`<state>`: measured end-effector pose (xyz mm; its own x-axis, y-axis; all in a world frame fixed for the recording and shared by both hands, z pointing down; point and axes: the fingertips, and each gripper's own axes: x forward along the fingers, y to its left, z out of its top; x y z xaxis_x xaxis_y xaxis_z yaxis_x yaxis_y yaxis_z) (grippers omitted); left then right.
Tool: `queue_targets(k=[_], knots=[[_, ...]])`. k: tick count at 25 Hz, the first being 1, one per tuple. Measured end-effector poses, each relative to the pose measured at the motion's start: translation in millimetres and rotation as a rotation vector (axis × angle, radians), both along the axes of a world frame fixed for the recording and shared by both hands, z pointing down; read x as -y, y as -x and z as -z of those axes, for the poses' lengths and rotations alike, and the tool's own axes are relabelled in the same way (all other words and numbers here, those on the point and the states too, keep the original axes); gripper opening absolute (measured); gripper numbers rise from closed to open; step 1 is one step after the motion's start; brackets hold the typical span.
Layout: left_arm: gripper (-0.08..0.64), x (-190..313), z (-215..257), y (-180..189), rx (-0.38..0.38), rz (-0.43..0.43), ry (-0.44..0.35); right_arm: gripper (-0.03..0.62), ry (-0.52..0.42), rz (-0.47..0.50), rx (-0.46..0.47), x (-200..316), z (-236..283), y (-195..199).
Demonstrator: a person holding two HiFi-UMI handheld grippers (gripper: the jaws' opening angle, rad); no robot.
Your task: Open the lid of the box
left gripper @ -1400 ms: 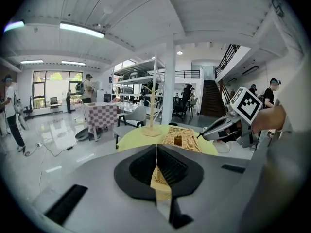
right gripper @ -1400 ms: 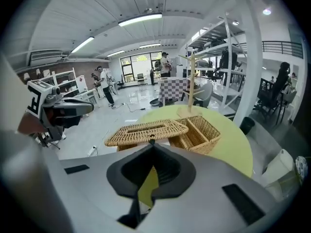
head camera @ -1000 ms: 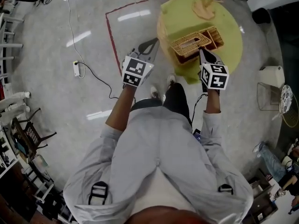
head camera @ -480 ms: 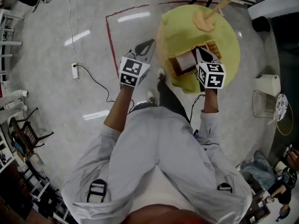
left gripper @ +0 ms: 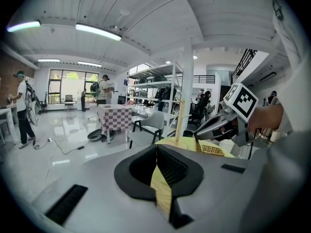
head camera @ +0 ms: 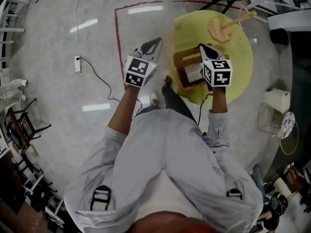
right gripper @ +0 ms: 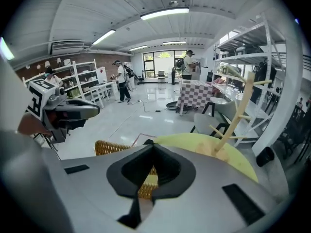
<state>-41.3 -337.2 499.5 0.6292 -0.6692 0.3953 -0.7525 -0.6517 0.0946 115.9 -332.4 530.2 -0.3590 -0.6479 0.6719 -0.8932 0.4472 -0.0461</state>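
A wicker box (head camera: 183,62) stands on the near part of a round yellow-green table (head camera: 235,74); a pale grey patch shows on its near side. My right gripper (head camera: 200,46) reaches over the box's right part, jaws shut, and I see nothing between them. Through it, wicker (right gripper: 111,147) shows just below the tips of the right gripper (right gripper: 153,145). My left gripper (head camera: 158,40) hangs over the floor left of the table, shut and empty. In the left gripper view the left gripper (left gripper: 156,147) points at the table edge, with the box (left gripper: 212,150) and the right gripper (left gripper: 214,125) to its right.
A wooden peg stand (head camera: 228,25) rises at the table's far side. Red tape (head camera: 118,38) marks the floor to the left, beside a power strip and cable (head camera: 77,64). A wire basket (head camera: 269,118) sits on the right. Shelving, chairs and people stand further off.
Both grippers have moved forward towards the table. The right one has gone from the box's near edge to over the box. The left has come nearer the table's left side.
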Motion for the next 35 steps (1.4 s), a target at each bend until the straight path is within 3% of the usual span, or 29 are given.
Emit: queue_targets(k=[10,25,29,35], knots=[[0.029,27,-31,9,0.023,0.067,0.067,0.025,0.097,0.096,-0.015,48,-42,20],[0.029,51,-70,18,0.039,0.129,0.155,0.028,0.258,0.204,-0.052,70,-108,33],[0.029,52,-79,23,0.042,0.139,0.171,0.104,0.327,0.229,-0.055,67,-123,39],[0.029,50,-82,27,0.042,0.14,0.182,0.117,0.331,0.228,-0.069,67,-123,44]])
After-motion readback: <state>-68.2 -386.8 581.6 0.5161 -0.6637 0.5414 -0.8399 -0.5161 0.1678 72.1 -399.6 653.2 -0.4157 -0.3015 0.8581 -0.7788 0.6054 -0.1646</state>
